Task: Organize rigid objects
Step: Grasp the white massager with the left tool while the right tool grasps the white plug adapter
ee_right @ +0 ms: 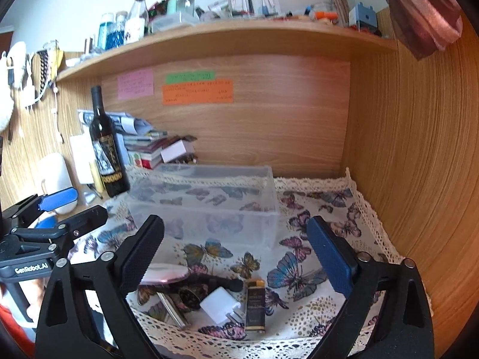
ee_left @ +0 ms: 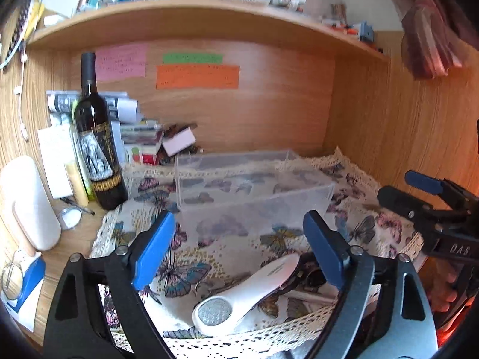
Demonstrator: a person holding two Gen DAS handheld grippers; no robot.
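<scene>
A clear plastic bin [ee_left: 254,188] stands on a butterfly-print cloth; it also shows in the right wrist view [ee_right: 206,200]. My left gripper [ee_left: 239,251] is open and empty above a white foot file [ee_left: 242,296] lying on the cloth near the front edge. My right gripper [ee_right: 236,254] is open and empty above a pile of small items: a white charger plug [ee_right: 218,303], a small black and gold box [ee_right: 255,308], a dark round piece [ee_right: 190,297] and a pink-handled item [ee_right: 164,276].
A dark wine bottle [ee_left: 97,140] stands at the left with stacked books [ee_left: 140,140], a white bottle [ee_left: 30,203] and a small mirror [ee_left: 70,218]. Wood panels wall in the back and right. A cluttered shelf [ee_right: 227,33] hangs overhead.
</scene>
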